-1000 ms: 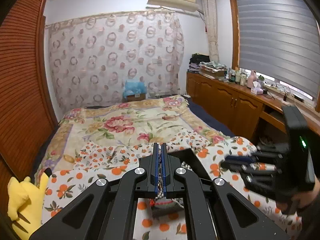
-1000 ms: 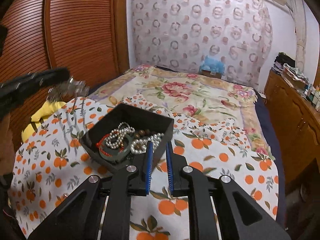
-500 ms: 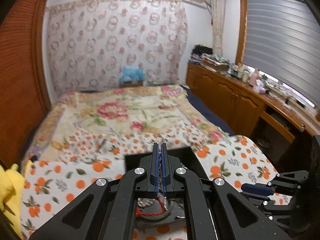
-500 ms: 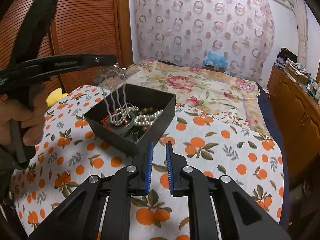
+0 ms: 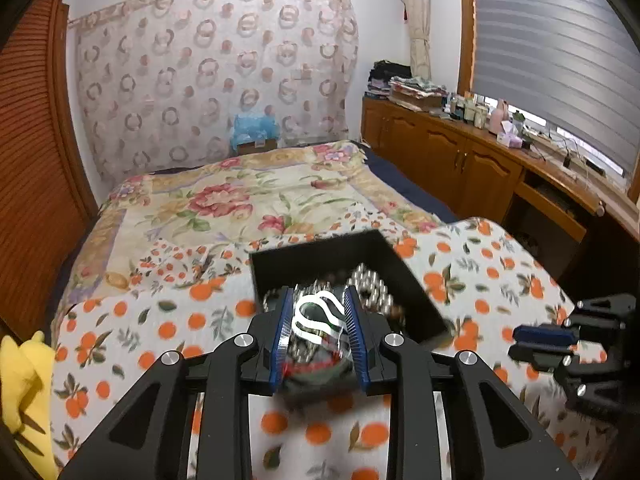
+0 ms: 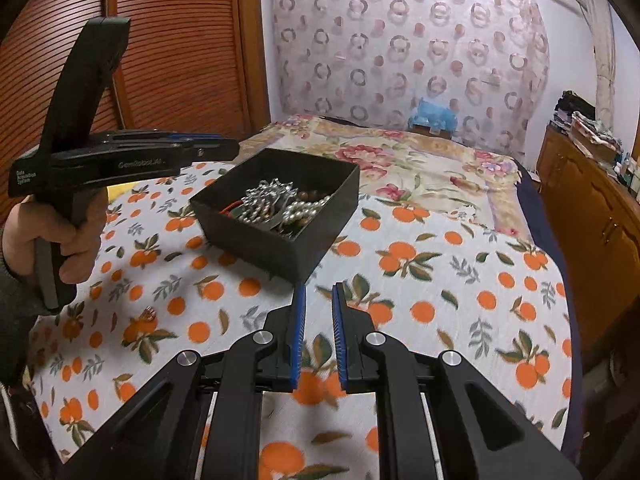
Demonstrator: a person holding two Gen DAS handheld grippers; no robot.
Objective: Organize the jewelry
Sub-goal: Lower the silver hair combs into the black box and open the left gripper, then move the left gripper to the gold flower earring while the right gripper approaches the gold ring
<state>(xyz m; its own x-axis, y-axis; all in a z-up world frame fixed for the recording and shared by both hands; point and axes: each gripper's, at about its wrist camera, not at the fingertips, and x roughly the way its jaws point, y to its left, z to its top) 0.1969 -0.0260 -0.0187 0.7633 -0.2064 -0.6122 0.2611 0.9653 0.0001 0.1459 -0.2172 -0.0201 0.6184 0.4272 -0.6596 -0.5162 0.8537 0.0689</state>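
A black open box [image 6: 280, 236] sits on the orange-print cloth and holds a heap of pearl strands, silver chain and a red cord [image 6: 276, 208]. My left gripper [image 5: 318, 308] is open and hovers over the near end of the box [image 5: 404, 276], with the silver chain [image 5: 320, 316] lying in the box below its fingers. In the right wrist view the left gripper [image 6: 224, 146] sits left of the box and above it. My right gripper [image 6: 319, 300] is slightly open and empty, just short of the box's near corner. A small ring-like trinket [image 6: 149, 313] lies on the cloth at the left.
The orange-print cloth [image 6: 440, 280] covers the near end of a bed with a floral quilt [image 5: 224, 204]. A yellow plush toy [image 5: 24, 380] lies at the left edge. Wooden cabinets [image 5: 460, 160] stand along the right. A slatted wooden wardrobe [image 6: 180, 60] is at the left.
My left gripper carried the silver chain over the box, opened and let it drop into the heap. The right gripper stayed near the box's front corner.
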